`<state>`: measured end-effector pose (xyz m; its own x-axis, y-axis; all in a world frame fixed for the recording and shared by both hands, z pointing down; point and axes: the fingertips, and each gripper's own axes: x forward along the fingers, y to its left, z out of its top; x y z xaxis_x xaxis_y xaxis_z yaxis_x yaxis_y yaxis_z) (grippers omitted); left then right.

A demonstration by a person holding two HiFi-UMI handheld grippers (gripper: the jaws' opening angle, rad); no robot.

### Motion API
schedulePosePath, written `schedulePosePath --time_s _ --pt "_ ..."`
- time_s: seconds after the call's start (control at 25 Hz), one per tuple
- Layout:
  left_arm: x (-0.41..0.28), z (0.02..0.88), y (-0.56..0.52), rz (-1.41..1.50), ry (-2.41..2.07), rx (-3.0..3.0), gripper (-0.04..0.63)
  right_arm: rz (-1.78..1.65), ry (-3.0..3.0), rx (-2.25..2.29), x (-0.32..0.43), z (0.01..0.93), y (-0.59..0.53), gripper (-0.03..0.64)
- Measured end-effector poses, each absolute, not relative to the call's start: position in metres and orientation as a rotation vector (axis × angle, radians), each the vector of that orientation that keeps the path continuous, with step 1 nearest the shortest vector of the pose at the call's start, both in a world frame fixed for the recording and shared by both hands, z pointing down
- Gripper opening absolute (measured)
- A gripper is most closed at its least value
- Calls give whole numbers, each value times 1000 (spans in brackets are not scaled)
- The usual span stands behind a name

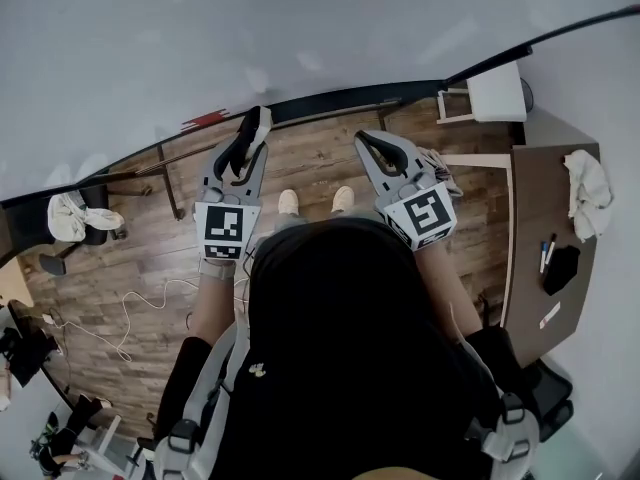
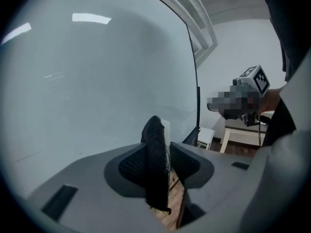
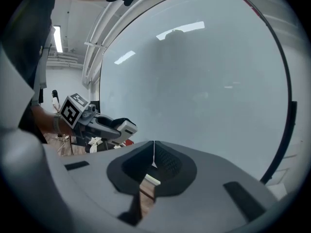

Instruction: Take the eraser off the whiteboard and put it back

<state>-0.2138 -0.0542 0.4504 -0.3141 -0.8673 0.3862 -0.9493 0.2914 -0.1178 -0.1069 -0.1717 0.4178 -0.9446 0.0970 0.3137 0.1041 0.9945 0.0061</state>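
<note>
The whiteboard (image 1: 300, 28) fills the far side of the head view and stands close in front of both grippers. My left gripper (image 1: 248, 136) is shut on the eraser (image 1: 252, 138), a white block with a black felt face. In the left gripper view the eraser (image 2: 156, 169) stands on edge between the pads, felt side showing, with the whiteboard (image 2: 97, 81) just beyond it. My right gripper (image 1: 376, 150) is shut with nothing in it; in the right gripper view its tips (image 3: 154, 152) meet before the whiteboard (image 3: 204, 81), where the left gripper (image 3: 104, 125) shows too.
A brown table (image 1: 535, 268) at the right carries a white cloth (image 1: 588, 193), markers (image 1: 545, 256) and a dark object (image 1: 565, 266). A white stool (image 1: 495, 93) stands beyond it. Cables (image 1: 130, 313) trail on the wooden floor. A cloth-draped seat (image 1: 75, 218) is at the left.
</note>
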Motion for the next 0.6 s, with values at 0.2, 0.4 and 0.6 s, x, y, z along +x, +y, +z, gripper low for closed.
schedulePosePath --time_s 0.2,0.4,0.6 --pt "-213 465 -69 507 -2237 1749 155 -22 -2808 -27 -93 422 -177 15" --pt "-207 481 -86 553 -2163 1817 155 -5 -2790 83 -75 426 -185 15" --pt "-197 497 -116 622 -2092 1860 155 19 -2768 185 -52 429 -205 15"
